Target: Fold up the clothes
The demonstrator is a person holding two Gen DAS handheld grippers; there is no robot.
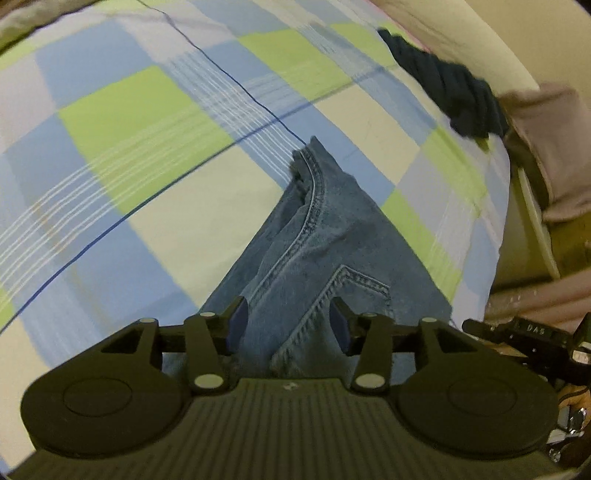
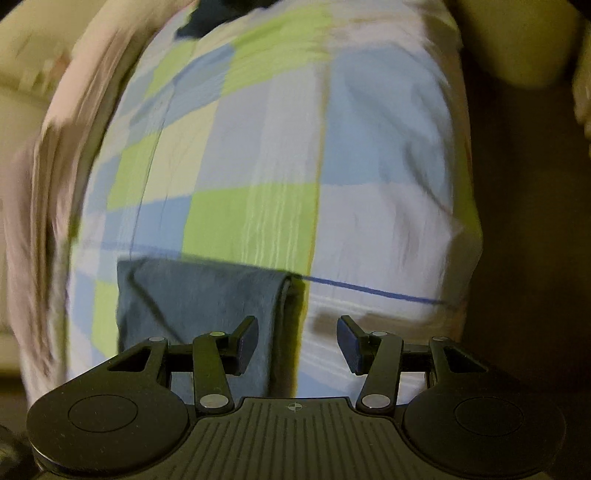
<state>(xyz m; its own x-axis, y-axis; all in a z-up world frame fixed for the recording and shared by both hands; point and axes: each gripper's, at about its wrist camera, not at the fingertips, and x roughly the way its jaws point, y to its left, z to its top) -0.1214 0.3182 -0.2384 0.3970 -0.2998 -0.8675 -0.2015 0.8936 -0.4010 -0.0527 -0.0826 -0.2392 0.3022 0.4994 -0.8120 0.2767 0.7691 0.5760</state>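
Note:
Blue jeans (image 1: 314, 236) lie folded lengthwise on a bed with a checked green, blue and white sheet (image 1: 147, 129), seam and back pocket facing up. My left gripper (image 1: 288, 325) is open just over the near end of the jeans, with denim showing between its fingers. In the right wrist view the folded jeans (image 2: 199, 295) lie low and left on the sheet (image 2: 258, 147). My right gripper (image 2: 299, 343) is open at the denim's right edge. Its left finger is over the cloth and its right finger over bare sheet.
A dark navy garment (image 1: 450, 92) lies bunched at the bed's far right edge, also seen as a dark garment (image 2: 195, 22). A pinkish cloth (image 1: 550, 147) hangs beyond it. Pink bedding (image 2: 33, 184) runs along the left side. Dark floor (image 2: 535, 221) lies right of the bed.

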